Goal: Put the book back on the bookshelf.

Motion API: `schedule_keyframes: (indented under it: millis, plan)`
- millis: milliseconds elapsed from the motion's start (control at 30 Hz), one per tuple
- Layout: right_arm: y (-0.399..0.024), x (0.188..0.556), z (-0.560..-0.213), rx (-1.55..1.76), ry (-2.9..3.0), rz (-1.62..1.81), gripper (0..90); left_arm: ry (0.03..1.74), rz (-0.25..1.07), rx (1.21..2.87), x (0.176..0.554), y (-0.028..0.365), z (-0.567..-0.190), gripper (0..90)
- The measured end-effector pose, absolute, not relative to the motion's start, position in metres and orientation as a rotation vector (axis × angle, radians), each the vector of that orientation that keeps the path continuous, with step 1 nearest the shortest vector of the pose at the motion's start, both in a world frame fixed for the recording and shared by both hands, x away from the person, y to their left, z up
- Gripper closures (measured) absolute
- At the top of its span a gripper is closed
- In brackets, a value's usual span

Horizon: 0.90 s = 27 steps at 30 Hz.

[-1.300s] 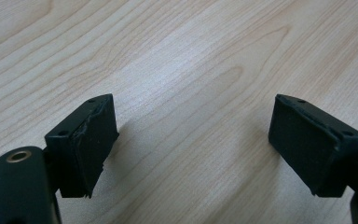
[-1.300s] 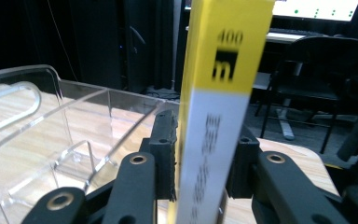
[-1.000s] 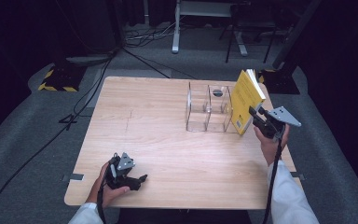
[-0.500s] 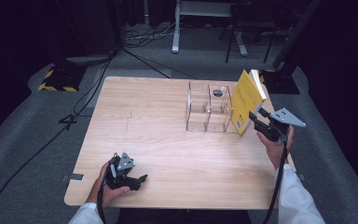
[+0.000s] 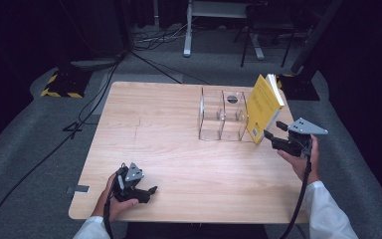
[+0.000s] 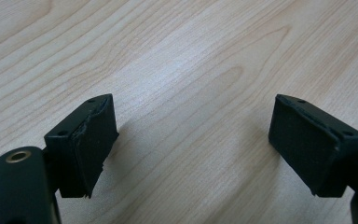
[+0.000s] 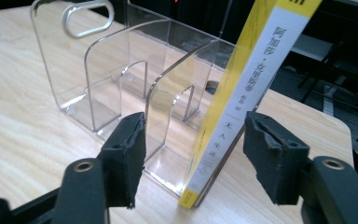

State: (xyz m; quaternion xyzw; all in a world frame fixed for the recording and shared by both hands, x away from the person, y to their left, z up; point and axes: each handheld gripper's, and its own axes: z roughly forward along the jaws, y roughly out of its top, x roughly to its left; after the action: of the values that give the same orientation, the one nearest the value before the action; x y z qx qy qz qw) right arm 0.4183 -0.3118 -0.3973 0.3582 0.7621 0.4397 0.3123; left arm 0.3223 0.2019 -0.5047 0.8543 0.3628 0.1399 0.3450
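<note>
A yellow book [image 5: 263, 105] stands tilted on the wooden table [image 5: 159, 129], leaning against the right end of a clear acrylic rack [image 5: 222, 117]. My right gripper [image 5: 273, 131] is just in front of the book's lower corner. In the right gripper view its jaws have just been opening. The book's spine [image 7: 242, 93] stands between the two pads of this gripper [image 7: 196, 154] without being pressed, so it is open. My left gripper [image 5: 148, 193] rests near the table's front left edge. It is open [image 6: 193, 144] over bare wood, with nothing between its pads.
The rack [image 7: 112, 70] has several upright dividers with vacant slots and a metal-rimmed handle hole at its far end. The table's right edge runs close behind the book. Dark floor, cables and a metal stand lie beyond the table.
The right gripper's jaws have spread apart and let go of the book, and the hand has drawn back a little to the right. The book stays leaning on the rack. The left gripper is unchanged.
</note>
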Motion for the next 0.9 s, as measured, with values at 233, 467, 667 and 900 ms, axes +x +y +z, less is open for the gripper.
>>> schedule_keyframes:
  millis: [233,467,667,900]
  plan:
    - [-0.314,0.41,-0.394,0.901,2.083,1.188,36.7,0.942,0.362,2.218,0.322,0.202,-0.505,15.8]
    - [-0.313,0.397,-0.393,0.816,2.165,1.141,32.4,0.941,0.363,2.219,0.322,0.202,-0.505,15.8]
    - [-0.315,0.388,-0.397,0.796,2.182,1.113,31.3,0.942,0.362,2.218,0.322,0.202,-0.505,15.8]
    - [-0.321,0.377,-0.405,0.78,2.209,1.104,29.5,0.942,0.362,2.218,0.322,0.202,-0.505,15.8]
